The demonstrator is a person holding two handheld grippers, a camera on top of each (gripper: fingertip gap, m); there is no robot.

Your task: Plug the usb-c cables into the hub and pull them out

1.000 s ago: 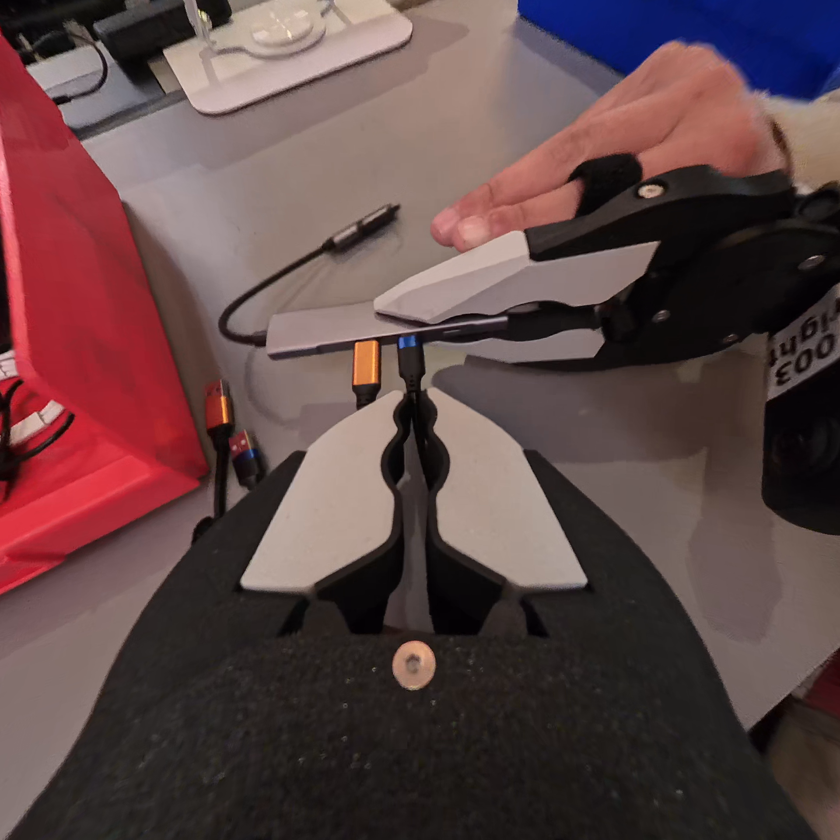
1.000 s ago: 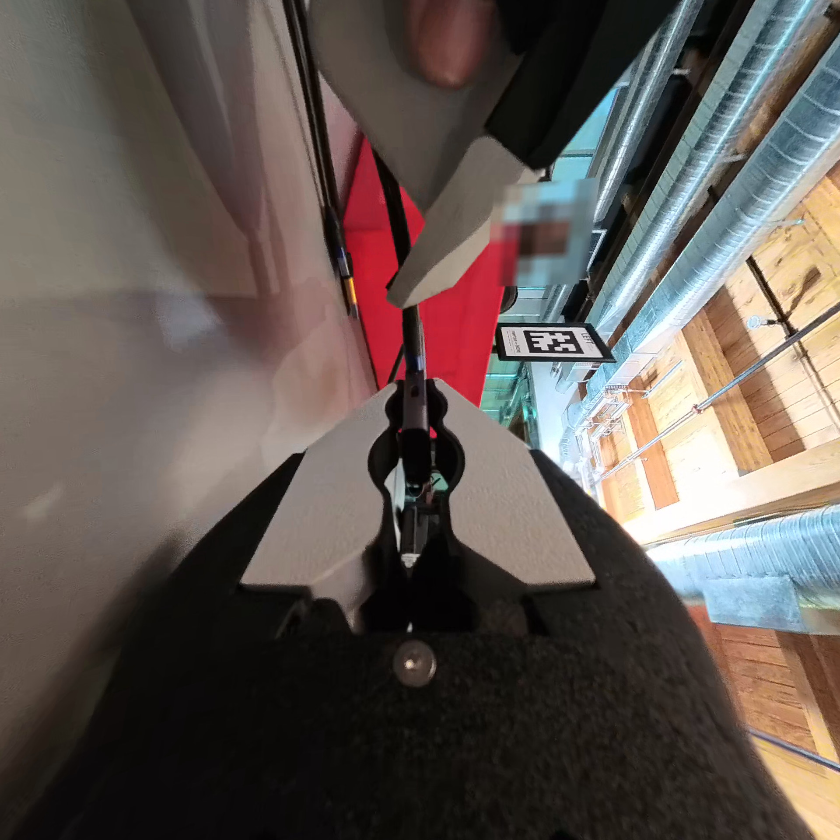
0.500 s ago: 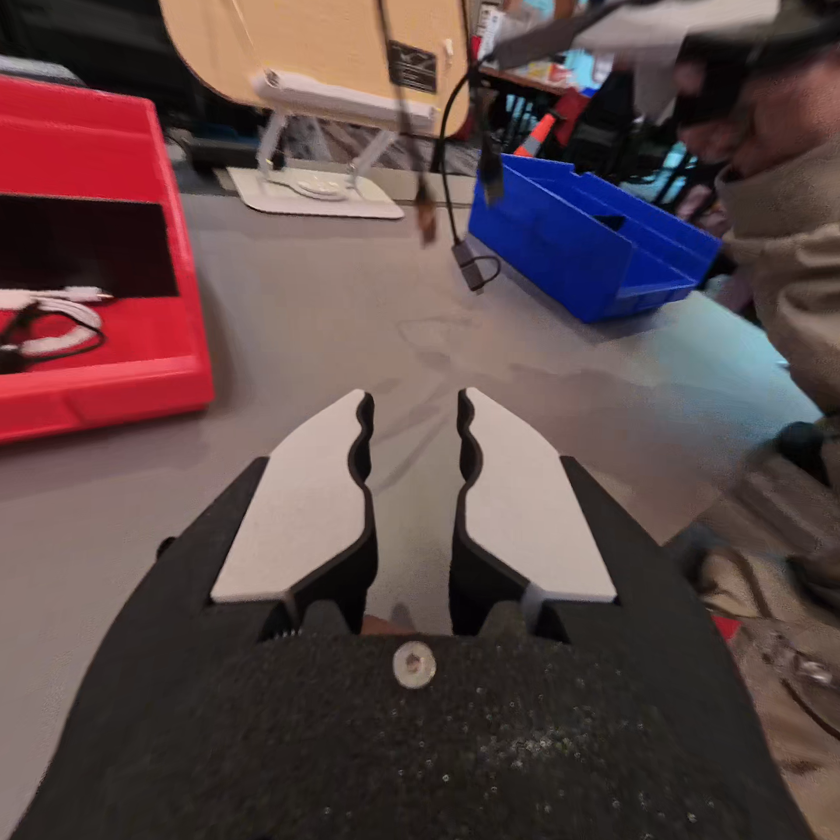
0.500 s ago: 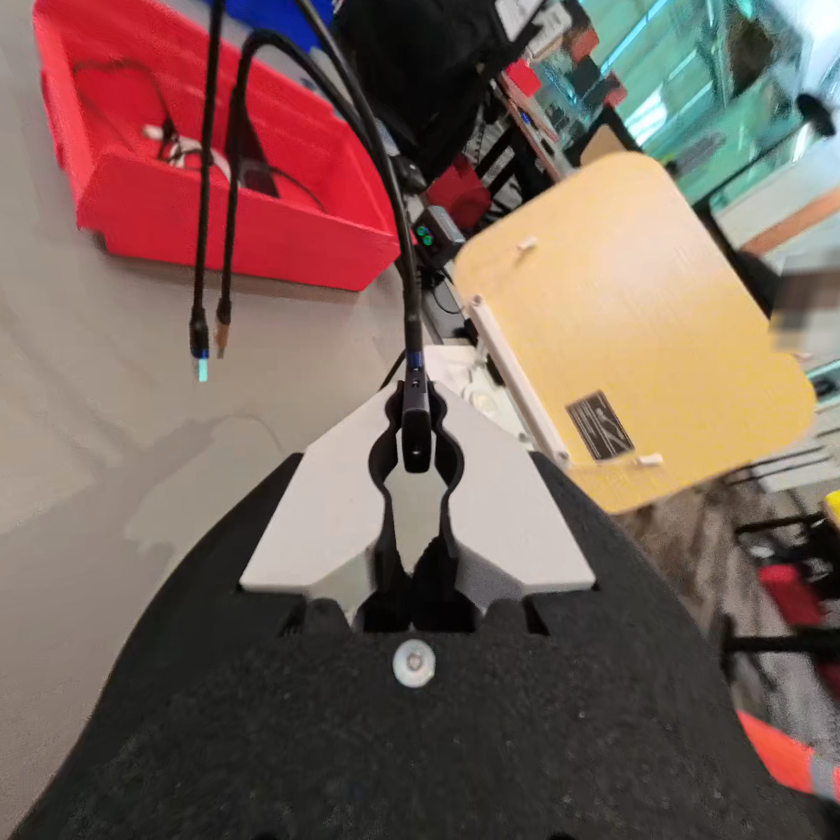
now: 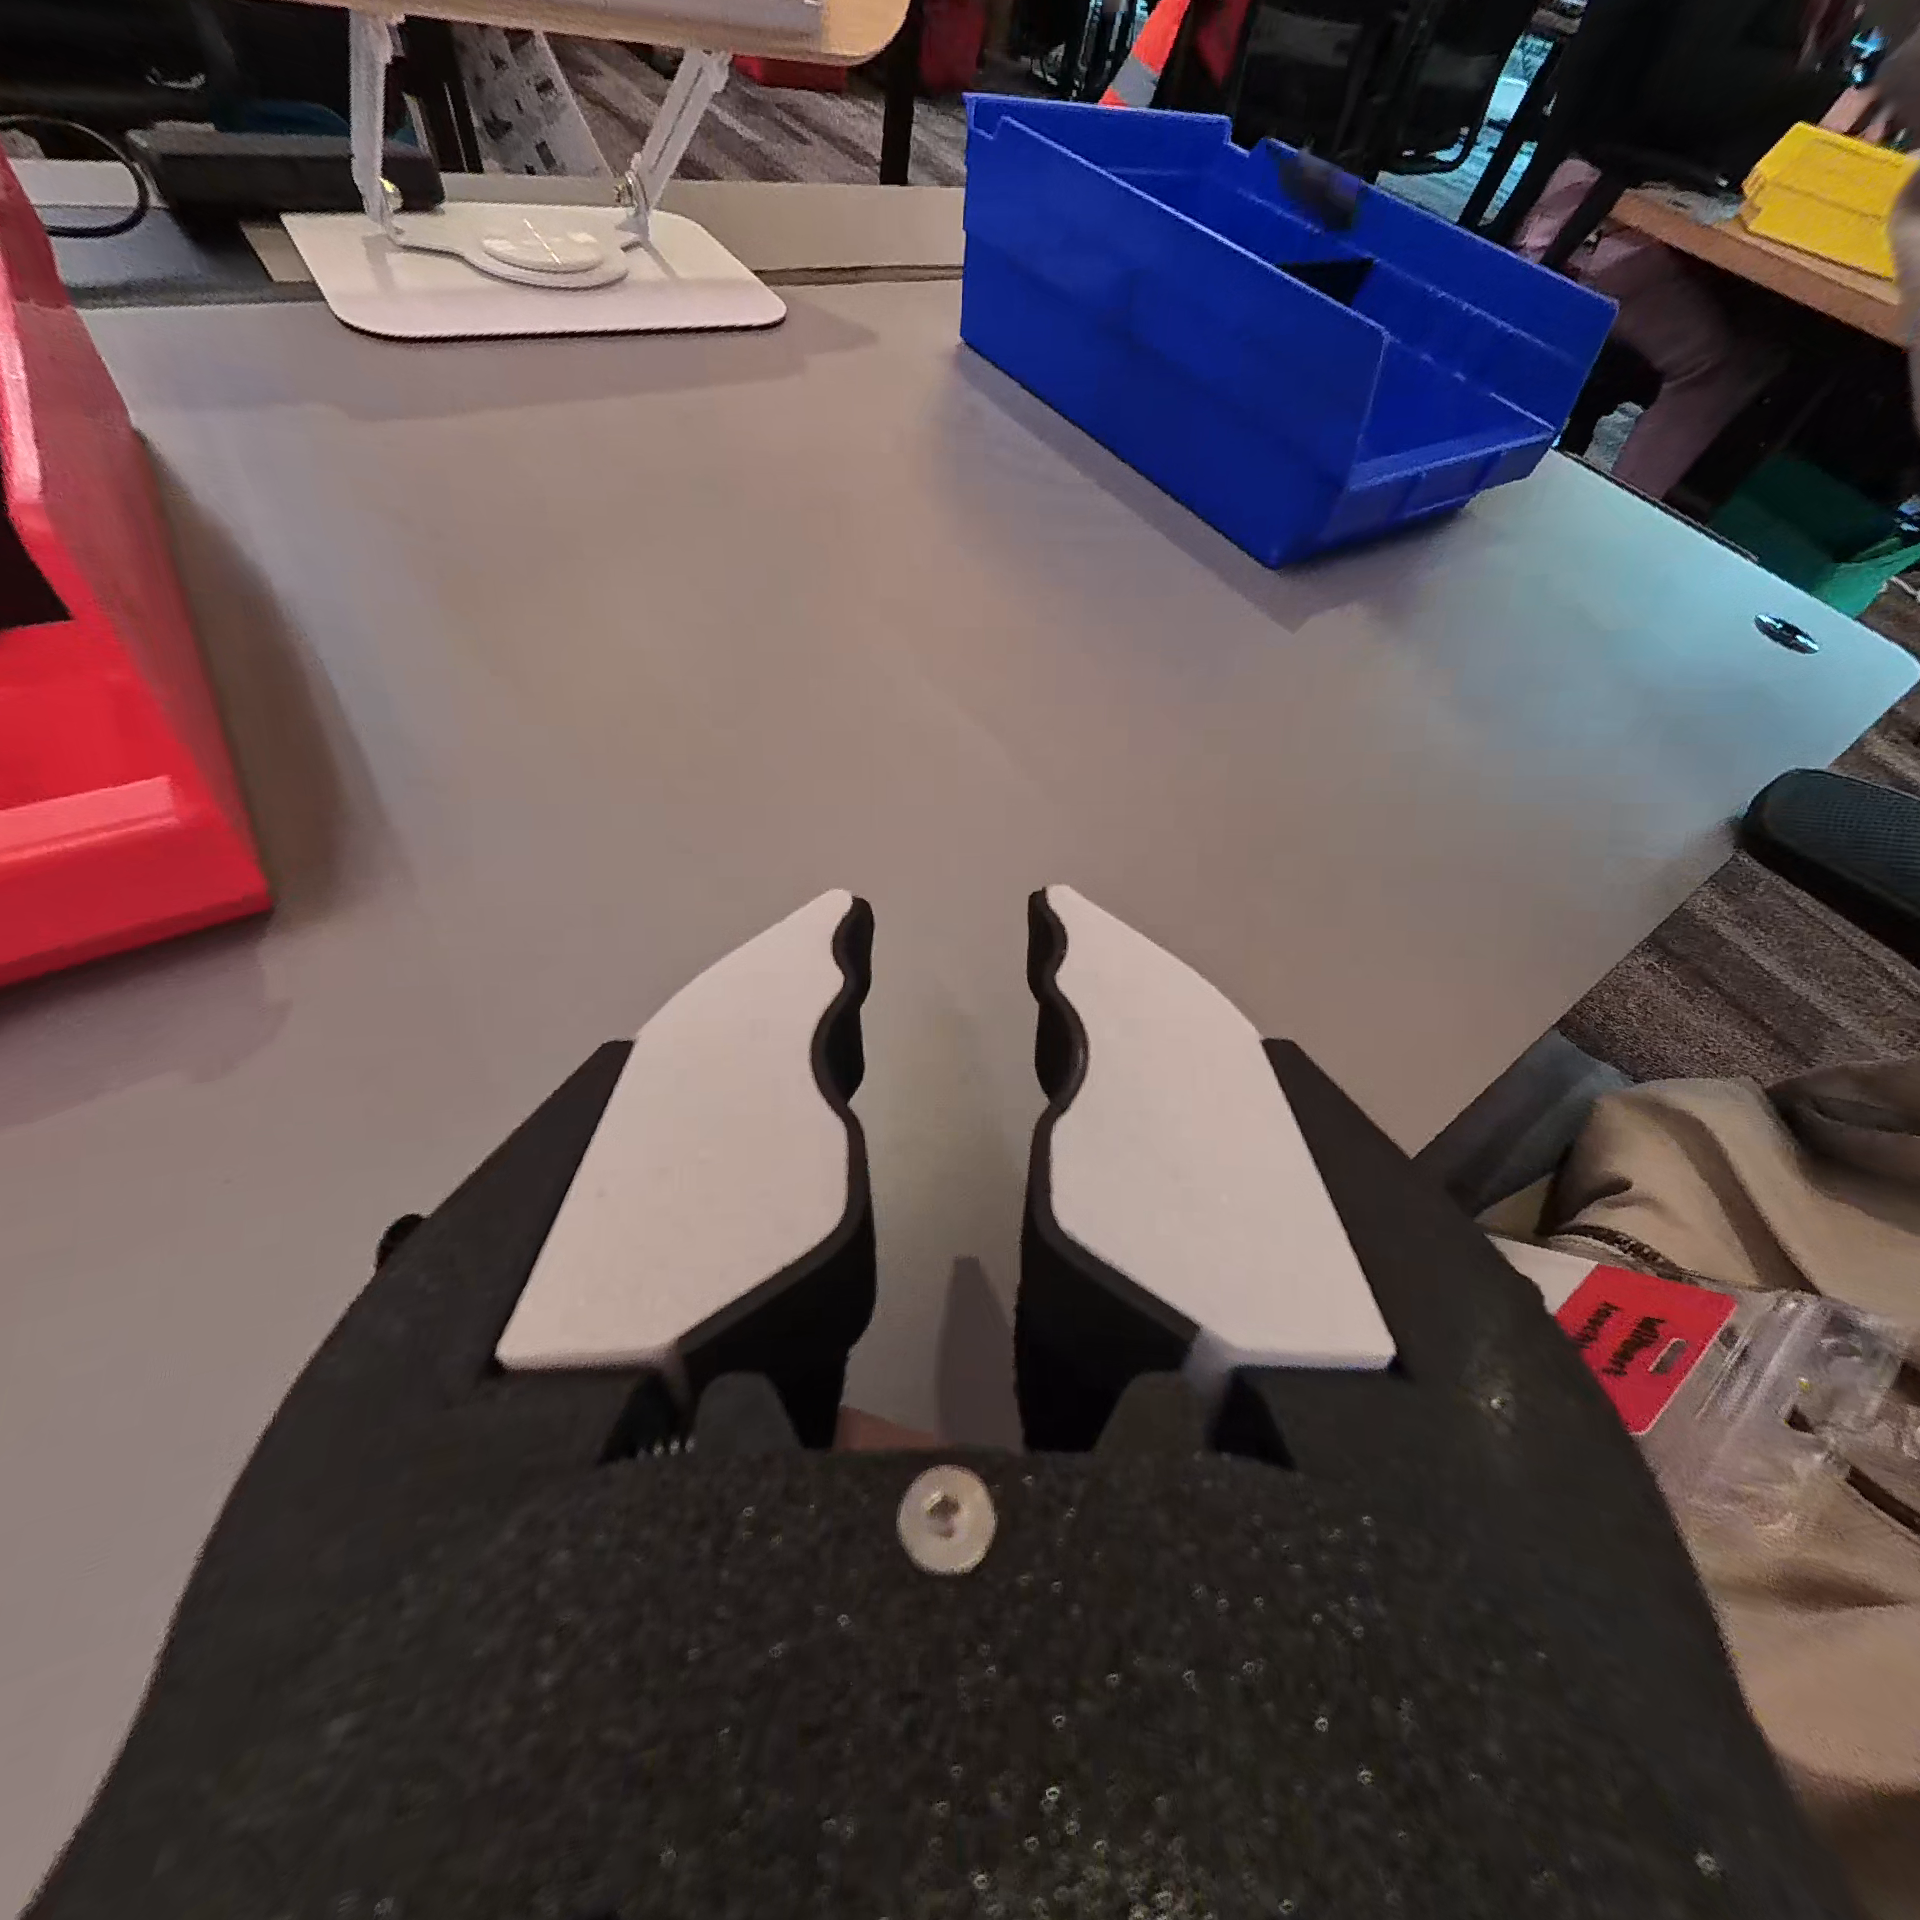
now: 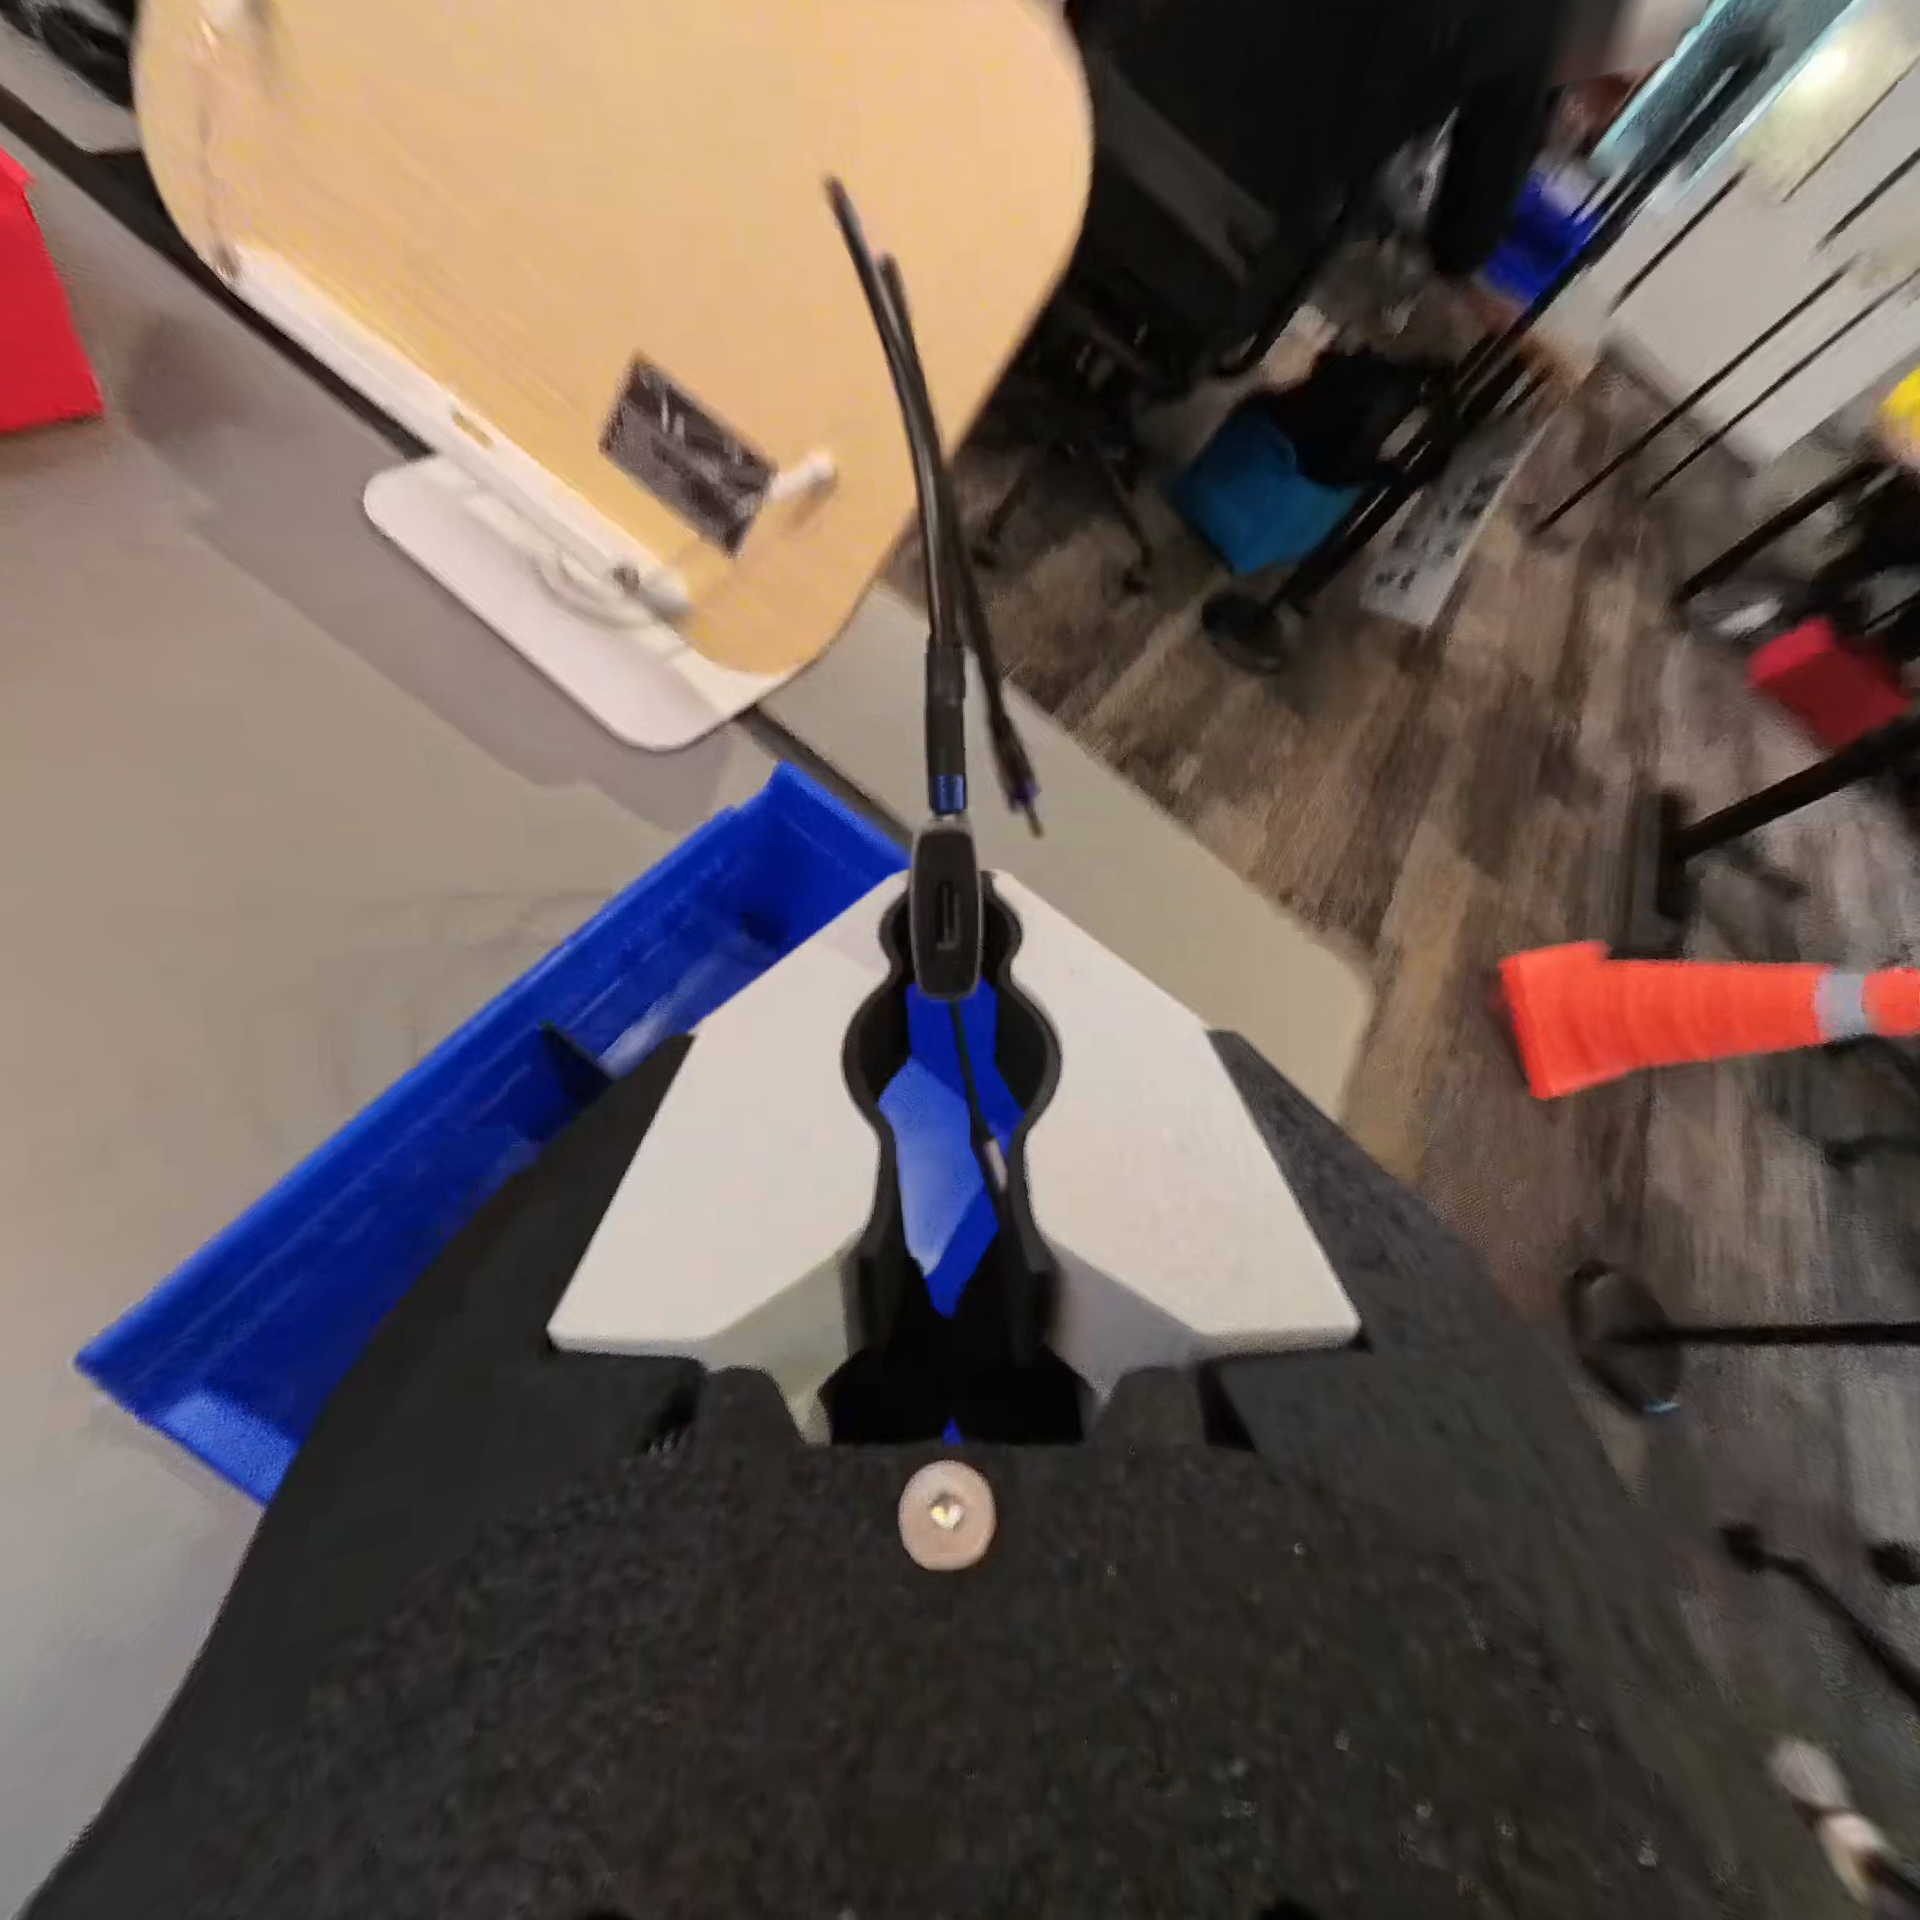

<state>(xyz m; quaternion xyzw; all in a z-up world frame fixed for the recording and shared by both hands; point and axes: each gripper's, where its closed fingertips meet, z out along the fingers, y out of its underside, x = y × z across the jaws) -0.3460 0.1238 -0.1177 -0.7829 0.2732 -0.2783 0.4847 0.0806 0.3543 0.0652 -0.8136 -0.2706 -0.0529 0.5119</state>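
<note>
- I am holding my left gripper (image 5: 951, 940) low over the grey table (image 5: 727, 623), its two pale fingers (image 5: 717, 1132) spread apart with nothing but bare tabletop showing between them.
- A blue bin (image 5: 1226, 343) is sitting well ahead of this gripper and to its right, with its open end facing right; a small dark blurred thing (image 5: 1320, 187) is hanging just over the bin's far wall, too smeared for me to tell what it is.
- A red bin (image 5: 94, 748) is standing off to the left of the gripper, and a white stand base (image 5: 530, 270) is lying far ahead, slightly left.
- I am keeping my right gripper (image 6: 948, 894) clamped on the hub (image 6: 943, 914), pinching its dark end in the notch at the fingertips, up in the air above the blue bin (image 6: 499, 1081), which is showing below and through the gap between the fingers.
- A black cable (image 6: 914, 436) with a blue collar is plugged into the hub's far end and is rising straight ahead of the tips.
- A second thin cable (image 6: 997, 686) is swinging just right of it, its blurred plug end loose in the air.
- A tan board (image 6: 582, 260) on the white base (image 6: 540, 582) is standing ahead and to the left.
</note>
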